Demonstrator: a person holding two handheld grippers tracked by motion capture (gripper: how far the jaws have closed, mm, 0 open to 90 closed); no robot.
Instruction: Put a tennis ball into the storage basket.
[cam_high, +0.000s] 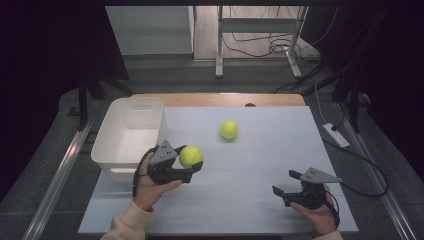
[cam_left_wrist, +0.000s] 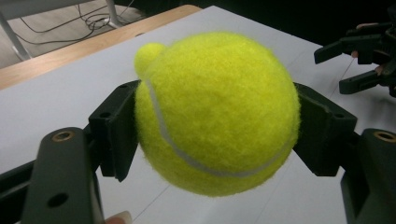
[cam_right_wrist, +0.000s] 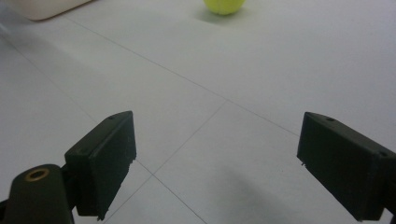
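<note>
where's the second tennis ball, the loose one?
In the high view the loose tennis ball lies on the white table surface toward the far side, right of the white bin, beyond the held ball.

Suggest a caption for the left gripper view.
Left hand-held gripper clamps a yellow tennis ball above the white table.

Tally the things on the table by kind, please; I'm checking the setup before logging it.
Balls: 2, one in the left gripper as the held ball, one loose ball on the table
Bins: 1, the white bin
Grippers: 2, the left and the right gripper
Total: 5
</note>
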